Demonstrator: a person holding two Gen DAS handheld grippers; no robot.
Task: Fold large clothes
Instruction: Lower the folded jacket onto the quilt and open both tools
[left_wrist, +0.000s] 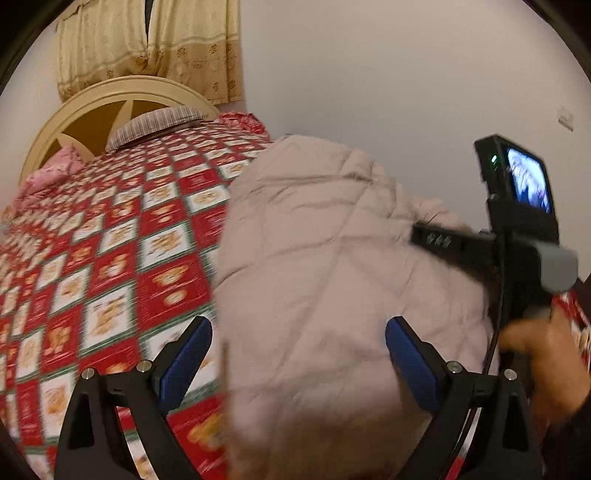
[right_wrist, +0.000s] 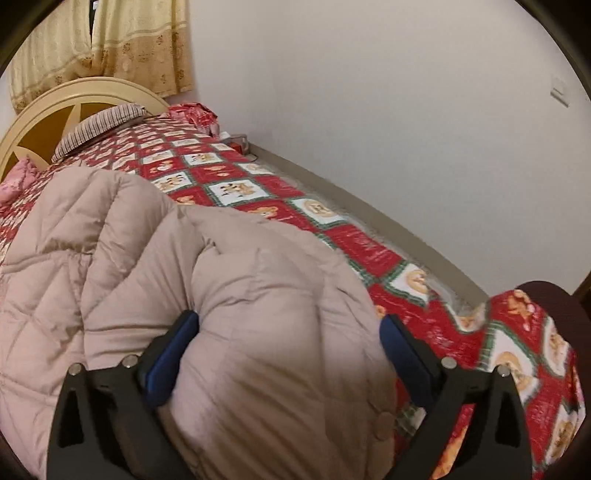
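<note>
Two hand-held grippers work over one big beige quilted coat (right_wrist: 221, 295), which lies bunched on the bed (left_wrist: 110, 258) w/ its red-and-white checked cover, toward the side nearer the wall. Left hand-held gripper (left_wrist: 299, 354): jaws wide, blue pads apart, nothing pinched; its left pad is over the bed cover just beside the coat's edge, its right pad over the coat. Picture is smeared there, so contact can't be told. Right hand-held gripper (right_wrist: 288, 354): jaws also wide, straddling a puffy folded lump of the coat; the left pad looks pushed against the fabric, the right pad sits just off it, so no real grip. The person's right hand (left_wrist: 543, 354) shows in the left view on that tool's handle. Step, my guess: a fold has been laid over and let go, w/ both tools free to set up for the next one; coat is still lumpy, so task prob. mid-way. Next move calls for picking a clear edge or corner, closing firmly on enough fabric since the padding is thick & slippery, both sides lifting together, then laying it flat & pressing air out.
</note>
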